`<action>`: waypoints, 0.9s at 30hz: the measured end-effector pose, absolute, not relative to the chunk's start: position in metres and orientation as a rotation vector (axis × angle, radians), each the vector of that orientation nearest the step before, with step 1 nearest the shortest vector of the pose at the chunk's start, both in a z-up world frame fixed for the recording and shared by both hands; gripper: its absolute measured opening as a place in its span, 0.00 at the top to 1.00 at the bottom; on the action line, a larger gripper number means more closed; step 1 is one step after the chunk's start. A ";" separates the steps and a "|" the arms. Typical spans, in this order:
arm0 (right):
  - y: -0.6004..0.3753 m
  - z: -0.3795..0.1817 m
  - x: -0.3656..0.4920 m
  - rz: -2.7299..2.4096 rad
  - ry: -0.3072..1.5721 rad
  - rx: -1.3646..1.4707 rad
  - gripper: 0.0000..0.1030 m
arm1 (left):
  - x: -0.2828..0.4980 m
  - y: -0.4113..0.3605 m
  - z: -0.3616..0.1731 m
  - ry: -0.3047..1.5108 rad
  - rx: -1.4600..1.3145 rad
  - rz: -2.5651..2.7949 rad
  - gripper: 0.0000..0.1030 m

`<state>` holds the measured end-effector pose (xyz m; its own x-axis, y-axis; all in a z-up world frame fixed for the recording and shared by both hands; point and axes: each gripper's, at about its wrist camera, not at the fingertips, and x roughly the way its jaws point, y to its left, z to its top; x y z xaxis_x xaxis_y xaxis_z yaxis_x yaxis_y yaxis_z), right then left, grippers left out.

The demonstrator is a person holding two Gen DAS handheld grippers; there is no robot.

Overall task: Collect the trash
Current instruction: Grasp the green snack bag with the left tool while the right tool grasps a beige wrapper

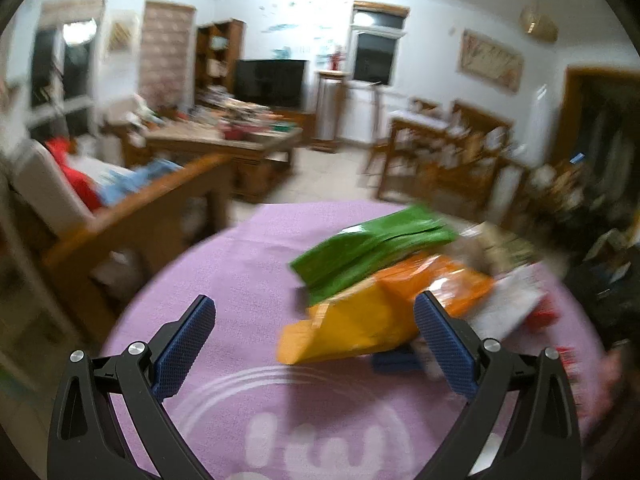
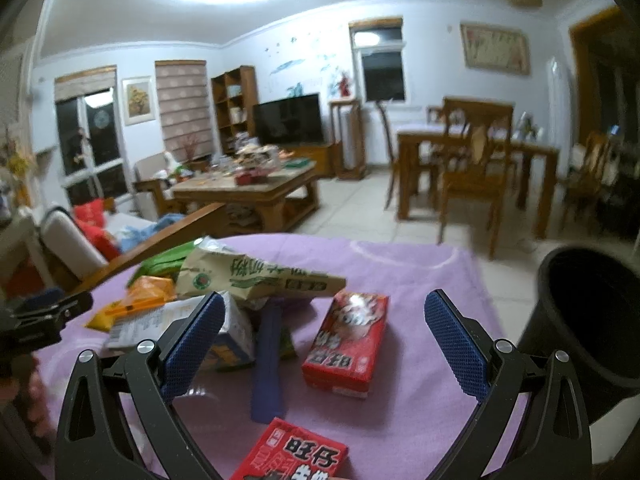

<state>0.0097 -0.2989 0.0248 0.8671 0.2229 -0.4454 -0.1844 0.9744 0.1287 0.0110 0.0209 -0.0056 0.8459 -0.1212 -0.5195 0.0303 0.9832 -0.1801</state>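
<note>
Purple-clothed tabletop point(image 2: 400, 264) carrying wrappers: my left tongs point(image 1: 314, 320) gape empty before the yellow bag point(image 1: 352, 332); my right tongs point(image 2: 324, 316) gape empty over the red box point(image 2: 348, 340), black bin point(image 2: 592, 320) alongside.

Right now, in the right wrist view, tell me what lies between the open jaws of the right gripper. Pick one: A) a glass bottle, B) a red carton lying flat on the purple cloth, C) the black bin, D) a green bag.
B: the red carton lies flat on the purple cloth between the spread jaws of the right gripper, while the black bin stands off to the right.
</note>
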 end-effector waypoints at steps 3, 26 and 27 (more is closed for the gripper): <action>-0.305 0.037 0.020 0.290 0.531 0.030 0.04 | 0.018 0.038 0.004 0.561 -0.165 -0.197 0.04; -0.235 0.015 0.133 0.840 0.904 -0.347 0.45 | 0.161 -0.010 -0.032 0.890 0.210 -0.779 0.38; -0.234 0.014 0.128 0.835 0.896 -0.348 0.51 | 0.160 -0.010 -0.036 0.888 0.184 -0.783 0.43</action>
<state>0.1276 -0.2336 0.0143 0.3457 0.4914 -0.7994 -0.7631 0.6430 0.0653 0.1600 -0.0099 -0.0355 0.3795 -0.5363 -0.7539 0.6810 0.7135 -0.1647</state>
